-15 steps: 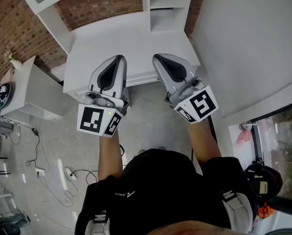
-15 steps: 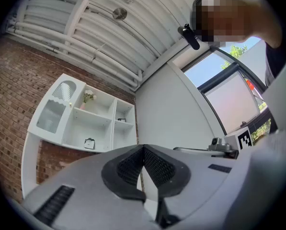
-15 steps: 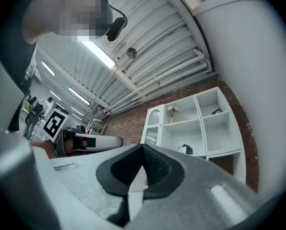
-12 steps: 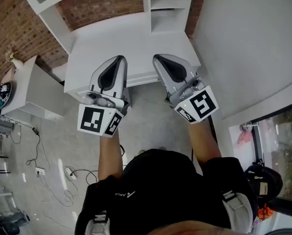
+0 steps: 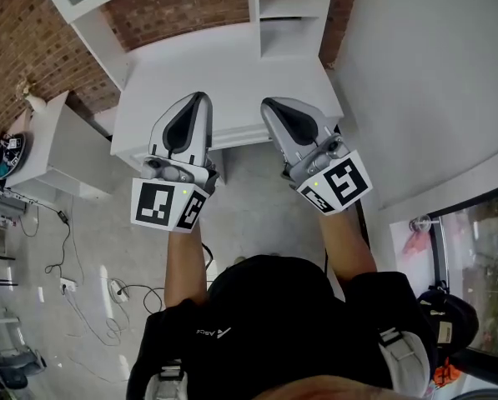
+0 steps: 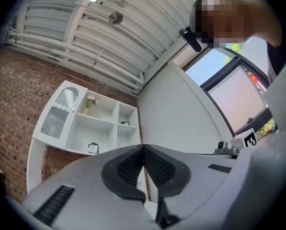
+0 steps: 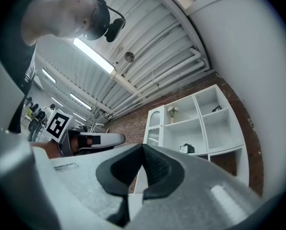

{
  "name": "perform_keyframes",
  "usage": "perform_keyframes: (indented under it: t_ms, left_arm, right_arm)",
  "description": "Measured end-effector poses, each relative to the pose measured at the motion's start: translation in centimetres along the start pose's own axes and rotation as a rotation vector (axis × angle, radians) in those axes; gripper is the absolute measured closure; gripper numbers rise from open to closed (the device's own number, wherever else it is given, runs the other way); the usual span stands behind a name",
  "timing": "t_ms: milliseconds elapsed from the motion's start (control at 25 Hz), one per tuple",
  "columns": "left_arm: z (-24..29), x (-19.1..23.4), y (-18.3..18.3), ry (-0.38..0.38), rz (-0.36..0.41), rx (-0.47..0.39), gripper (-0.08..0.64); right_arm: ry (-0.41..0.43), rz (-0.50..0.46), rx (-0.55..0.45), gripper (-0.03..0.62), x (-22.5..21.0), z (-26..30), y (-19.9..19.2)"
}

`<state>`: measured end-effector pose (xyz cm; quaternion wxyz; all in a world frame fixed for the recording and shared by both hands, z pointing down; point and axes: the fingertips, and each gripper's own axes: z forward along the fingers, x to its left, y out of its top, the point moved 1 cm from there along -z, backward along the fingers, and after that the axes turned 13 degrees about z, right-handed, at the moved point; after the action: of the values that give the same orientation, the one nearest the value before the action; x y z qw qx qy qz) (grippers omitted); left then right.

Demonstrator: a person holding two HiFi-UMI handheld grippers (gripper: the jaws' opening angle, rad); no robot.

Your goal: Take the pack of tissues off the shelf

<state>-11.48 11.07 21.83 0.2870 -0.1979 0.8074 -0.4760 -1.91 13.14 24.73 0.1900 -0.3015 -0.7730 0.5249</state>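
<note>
left gripper (image 5: pixel 198 99) and right gripper (image 5: pixel 269 103), closed and empty, overhang the white counter (image 5: pixel 232 65) edge.

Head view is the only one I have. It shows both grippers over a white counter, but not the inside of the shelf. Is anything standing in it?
Observer: Yes. The left gripper view shows a small dark and white pack in the lower middle compartment, probably the tissues.
Operator: Is something else near it?
Observer: A vase of flowers stands in the compartment above it.
Operator: Are the jaws open?
Observer: No. The left gripper and the right gripper both have their jaws together, with nothing between them.
</note>
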Motion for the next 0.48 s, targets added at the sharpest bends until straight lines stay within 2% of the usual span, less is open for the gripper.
perform_keyframes:
  t_ms: [480]
  left_arm:
    - [4.5,-0.3,-1.0,0.118,0.055,0.049,0.543]
  right_arm:
    - [0.026,-0.005,-0.019,0.591,-5.6,-2.3,1.8]
